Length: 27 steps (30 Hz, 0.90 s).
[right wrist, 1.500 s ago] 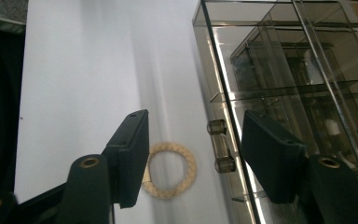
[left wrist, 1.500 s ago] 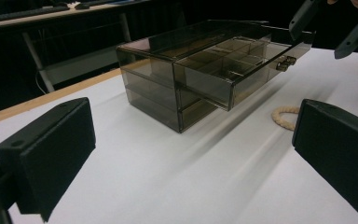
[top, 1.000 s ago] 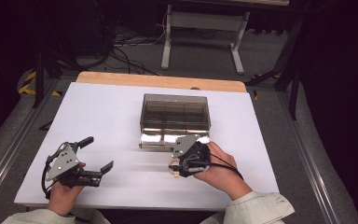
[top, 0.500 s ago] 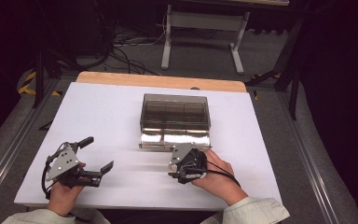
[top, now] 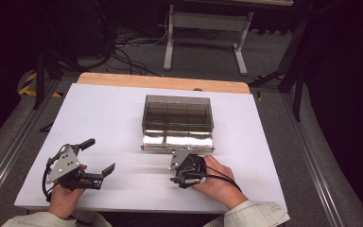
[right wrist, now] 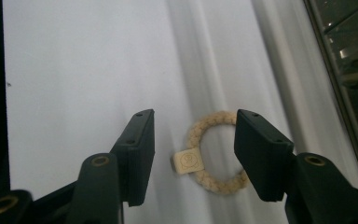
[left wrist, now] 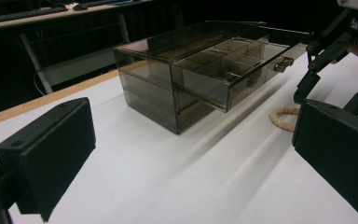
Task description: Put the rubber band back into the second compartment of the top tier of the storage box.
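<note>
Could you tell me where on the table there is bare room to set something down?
The white table is bare left of the drawer box, up to the wooden far edge, and also right of the box. It is crowded in front of the open drawer, where the right gripper hangs over the braided ring; the left gripper takes the near left corner.

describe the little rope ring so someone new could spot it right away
On the white table, look just in front of the smoky drawer box with its open drawer. Between the right hand-held gripper jaws lies the rope ring: a beige braided loop with a small square tag.

Right tool closing, left tool open
</note>
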Available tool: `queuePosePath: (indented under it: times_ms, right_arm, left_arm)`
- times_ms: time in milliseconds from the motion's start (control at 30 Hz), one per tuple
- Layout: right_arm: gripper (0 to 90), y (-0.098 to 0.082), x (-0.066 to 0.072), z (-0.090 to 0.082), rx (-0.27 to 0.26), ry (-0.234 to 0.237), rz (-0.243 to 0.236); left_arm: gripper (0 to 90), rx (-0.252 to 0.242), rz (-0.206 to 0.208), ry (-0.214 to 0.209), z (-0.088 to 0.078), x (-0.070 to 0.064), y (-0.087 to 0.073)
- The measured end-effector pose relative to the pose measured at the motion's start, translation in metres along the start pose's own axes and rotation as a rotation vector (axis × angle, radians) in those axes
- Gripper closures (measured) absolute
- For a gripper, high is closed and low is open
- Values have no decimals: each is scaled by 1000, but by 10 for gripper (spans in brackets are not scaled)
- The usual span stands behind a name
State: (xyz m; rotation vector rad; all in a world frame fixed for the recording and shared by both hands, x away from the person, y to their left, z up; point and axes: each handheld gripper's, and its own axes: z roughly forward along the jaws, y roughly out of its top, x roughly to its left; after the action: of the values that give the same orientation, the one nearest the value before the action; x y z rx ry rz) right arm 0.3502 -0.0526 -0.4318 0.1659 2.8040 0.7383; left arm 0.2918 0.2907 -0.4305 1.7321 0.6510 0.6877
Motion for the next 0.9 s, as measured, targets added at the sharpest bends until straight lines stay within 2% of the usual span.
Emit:
queuePosePath:
  times_ms: [667,900]
  right_arm:
    - [688,-3,-1,18,43,-2,48]
    - [722,-4,-2,20,49,3,58]
  left_arm:
    - [3,-2,10,6,0,1,0]
    - [3,-2,1,0,0,0,0]
